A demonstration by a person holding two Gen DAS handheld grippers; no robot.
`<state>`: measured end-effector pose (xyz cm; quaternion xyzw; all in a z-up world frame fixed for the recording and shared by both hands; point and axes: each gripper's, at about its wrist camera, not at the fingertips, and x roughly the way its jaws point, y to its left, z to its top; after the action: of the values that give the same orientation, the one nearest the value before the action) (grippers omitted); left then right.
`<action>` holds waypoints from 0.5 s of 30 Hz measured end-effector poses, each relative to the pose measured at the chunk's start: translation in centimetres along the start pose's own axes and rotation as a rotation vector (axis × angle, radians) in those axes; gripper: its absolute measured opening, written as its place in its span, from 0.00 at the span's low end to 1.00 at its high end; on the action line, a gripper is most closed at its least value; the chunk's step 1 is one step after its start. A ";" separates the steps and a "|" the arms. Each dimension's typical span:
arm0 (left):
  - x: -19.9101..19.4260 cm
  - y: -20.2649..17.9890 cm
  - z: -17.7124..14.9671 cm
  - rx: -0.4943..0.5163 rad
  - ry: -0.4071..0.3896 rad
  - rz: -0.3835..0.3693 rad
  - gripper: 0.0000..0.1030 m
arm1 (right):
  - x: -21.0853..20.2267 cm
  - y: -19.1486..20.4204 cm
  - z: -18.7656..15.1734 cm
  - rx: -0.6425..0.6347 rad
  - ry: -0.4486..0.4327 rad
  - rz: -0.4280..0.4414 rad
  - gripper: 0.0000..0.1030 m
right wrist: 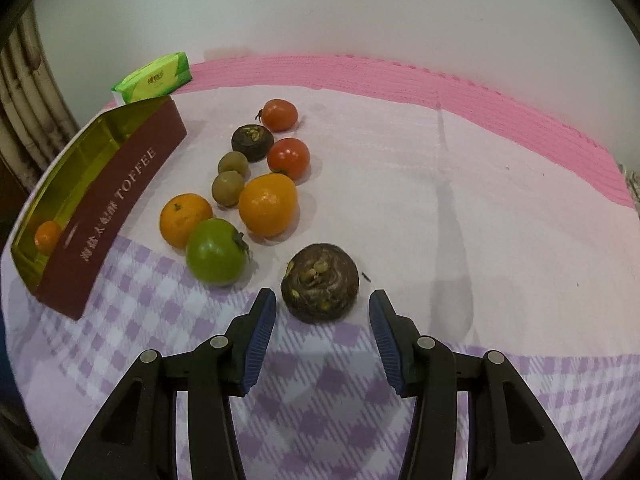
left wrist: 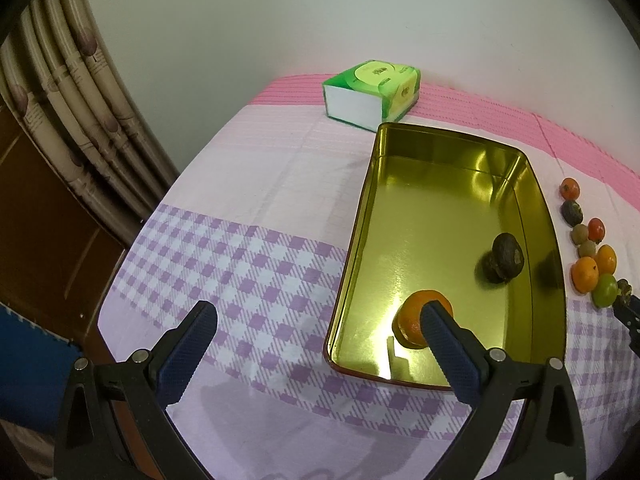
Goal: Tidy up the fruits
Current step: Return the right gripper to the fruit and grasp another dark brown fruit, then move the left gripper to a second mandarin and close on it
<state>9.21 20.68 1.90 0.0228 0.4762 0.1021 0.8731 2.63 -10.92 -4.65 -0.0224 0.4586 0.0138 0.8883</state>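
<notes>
Pink-and-lilac checked tablecloth [right wrist: 440,184] over a table against a plain white wall [left wrist: 320,12]; patterned curtain [left wrist: 68,92] at the left; green tissue pack [left wrist: 374,90] near the far edge. Gold toffee tin [left wrist: 532,200] holding an orange [left wrist: 412,320] and a dark water chestnut [left wrist: 507,256]; remaining fruits clustered just beside it. Left gripper [left wrist: 320,320] spread wide, empty. Right gripper [right wrist: 322,304] parted, straddling another water chestnut [right wrist: 320,288] without touching.

Both wrist views look steeply down, close over the table [left wrist: 248,184]; they share the tin [left wrist: 532,216] and fruit row [right wrist: 256,184].
</notes>
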 end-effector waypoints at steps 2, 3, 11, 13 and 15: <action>0.1 -0.1 -0.1 0.002 -0.001 0.001 0.98 | 0.2 0.2 0.0 -0.009 -0.016 -0.003 0.47; 0.1 -0.1 -0.1 0.002 0.000 0.000 0.98 | 0.2 0.1 0.0 -0.013 -0.020 -0.007 0.44; -0.1 -1.0 -0.3 0.018 -0.005 0.002 0.98 | 0.5 -0.9 0.1 0.011 -0.060 -0.017 0.40; -0.7 -1.8 -0.3 0.033 -0.018 -0.011 0.98 | 0.7 -2.0 0.4 0.029 -0.065 -0.025 0.40; -1.2 -2.7 -0.4 0.052 -0.023 -0.041 0.98 | 0.9 -3.1 0.7 0.039 -0.070 -0.036 0.40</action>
<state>8.68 17.79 2.38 0.0366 0.4692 0.0714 0.8794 3.85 -13.94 -4.88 -0.0127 0.4269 -0.0103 0.9042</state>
